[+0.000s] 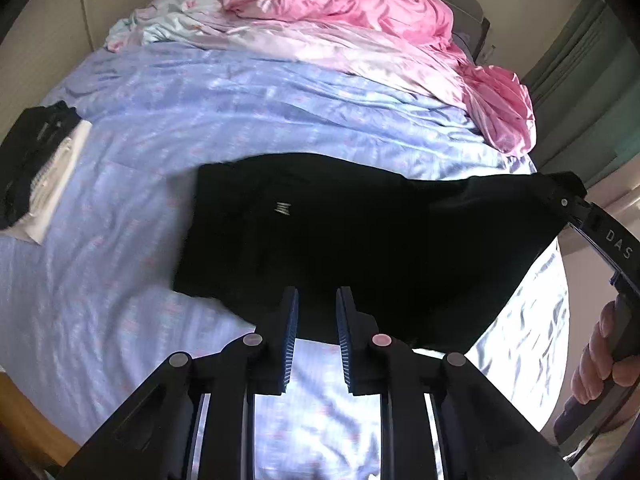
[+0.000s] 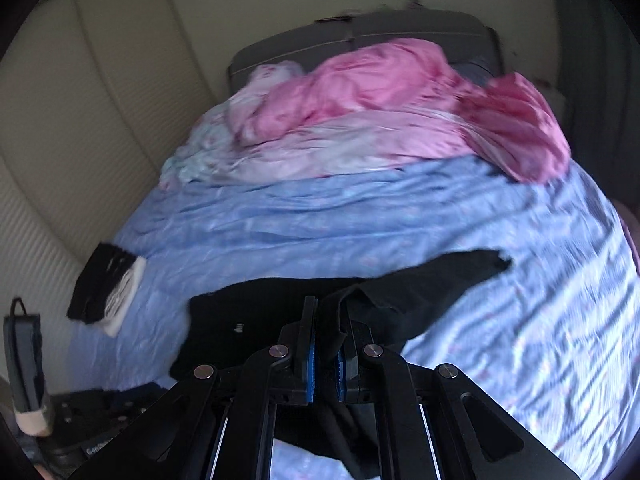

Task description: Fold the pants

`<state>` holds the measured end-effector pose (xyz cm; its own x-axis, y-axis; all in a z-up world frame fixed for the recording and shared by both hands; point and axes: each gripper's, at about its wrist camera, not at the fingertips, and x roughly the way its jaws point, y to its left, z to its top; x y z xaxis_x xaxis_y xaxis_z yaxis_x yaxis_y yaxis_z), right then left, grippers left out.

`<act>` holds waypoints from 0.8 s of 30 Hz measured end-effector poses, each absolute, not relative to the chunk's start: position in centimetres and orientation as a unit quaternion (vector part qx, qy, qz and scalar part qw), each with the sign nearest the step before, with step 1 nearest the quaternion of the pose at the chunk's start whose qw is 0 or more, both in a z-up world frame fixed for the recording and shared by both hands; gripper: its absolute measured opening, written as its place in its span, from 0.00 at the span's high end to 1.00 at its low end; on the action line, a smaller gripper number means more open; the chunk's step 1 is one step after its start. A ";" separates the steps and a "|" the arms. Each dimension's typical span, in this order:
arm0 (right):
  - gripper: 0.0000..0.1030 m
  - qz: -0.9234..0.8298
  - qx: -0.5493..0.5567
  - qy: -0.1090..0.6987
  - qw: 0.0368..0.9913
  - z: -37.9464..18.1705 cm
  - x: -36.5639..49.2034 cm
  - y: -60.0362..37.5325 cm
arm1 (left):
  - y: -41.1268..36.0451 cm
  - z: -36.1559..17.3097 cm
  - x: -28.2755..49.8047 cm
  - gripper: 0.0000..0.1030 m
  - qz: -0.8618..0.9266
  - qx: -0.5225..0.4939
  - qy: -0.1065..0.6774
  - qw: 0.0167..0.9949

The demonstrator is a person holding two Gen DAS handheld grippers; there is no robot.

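Black pants (image 1: 360,248) with a small white logo (image 1: 282,208) lie partly on the blue bedsheet (image 1: 200,120). Their right end is lifted off the bed. My left gripper (image 1: 317,308) hovers over the near edge of the pants, its blue pads apart with nothing between them. My right gripper (image 2: 326,344) is shut on a fold of the black pants (image 2: 248,320), and cloth hangs down below its jaws. The left wrist view shows that right gripper (image 1: 560,190) at the far right, pinching the raised corner, with a person's hand (image 1: 604,356) on its handle.
A crumpled pink quilt (image 1: 360,12) fills the far end of the bed by the grey headboard (image 2: 360,36). A folded stack of black and white clothes (image 1: 44,168) lies at the bed's left edge. A pale wall runs along the left and a green curtain (image 1: 592,80) hangs on the right.
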<state>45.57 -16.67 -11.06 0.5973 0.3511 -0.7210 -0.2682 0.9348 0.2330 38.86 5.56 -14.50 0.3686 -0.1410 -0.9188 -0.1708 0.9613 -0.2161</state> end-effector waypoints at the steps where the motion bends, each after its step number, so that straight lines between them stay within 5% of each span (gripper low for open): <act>1: 0.92 0.174 0.038 0.415 0.892 -10.8 45.5 -15.2 | 6.6 -14.4 38.7 0.81 0.007 -0.138 0.564 0.814; 11: 0.92 0.172 -0.016 0.451 0.875 -11.6 45.6 -3.1 | 17.1 -14.7 36.8 0.80 -0.022 -0.109 0.589 0.800; 24: 0.92 0.187 -0.104 0.563 0.798 -22.9 45.8 11.3 | 24.7 -19.0 36.4 0.79 -0.035 -0.105 0.622 0.775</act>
<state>45.82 11.31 -22.86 0.2966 0.1820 -0.9375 -0.4156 0.9085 0.0449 36.43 24.73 -18.98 0.2241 -0.1852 -0.9568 -0.0760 0.9755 -0.2066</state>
